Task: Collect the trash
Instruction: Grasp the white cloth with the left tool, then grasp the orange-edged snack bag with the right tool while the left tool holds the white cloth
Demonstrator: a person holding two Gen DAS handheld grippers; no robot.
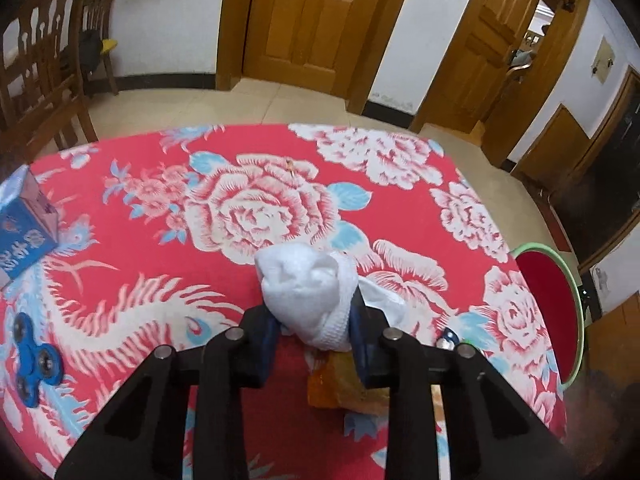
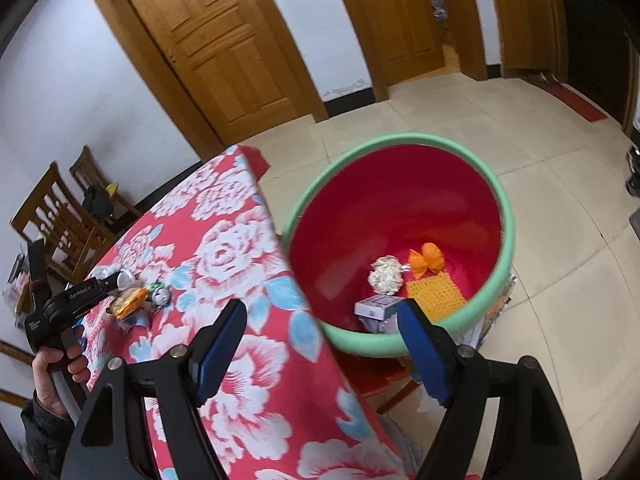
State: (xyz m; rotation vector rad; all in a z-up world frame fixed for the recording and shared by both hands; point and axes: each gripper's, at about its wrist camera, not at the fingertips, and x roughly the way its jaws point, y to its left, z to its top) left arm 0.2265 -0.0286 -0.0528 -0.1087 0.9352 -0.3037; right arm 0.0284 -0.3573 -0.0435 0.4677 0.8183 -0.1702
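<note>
Right claw (image 2: 320,344) agape above green-rimmed basin (image 2: 502,264): orange wrapper (image 2: 430,258), small box (image 2: 376,306) inside.

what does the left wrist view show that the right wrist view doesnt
Only the left wrist view: the blue spinner, the blue box, and the left tongs shut on the white tissue.

Only the right wrist view: the open right tongs and the trash already lying inside the bin.

Both: the floral tablecloth, the bin, the orange wrapper and the wooden doors.
</note>
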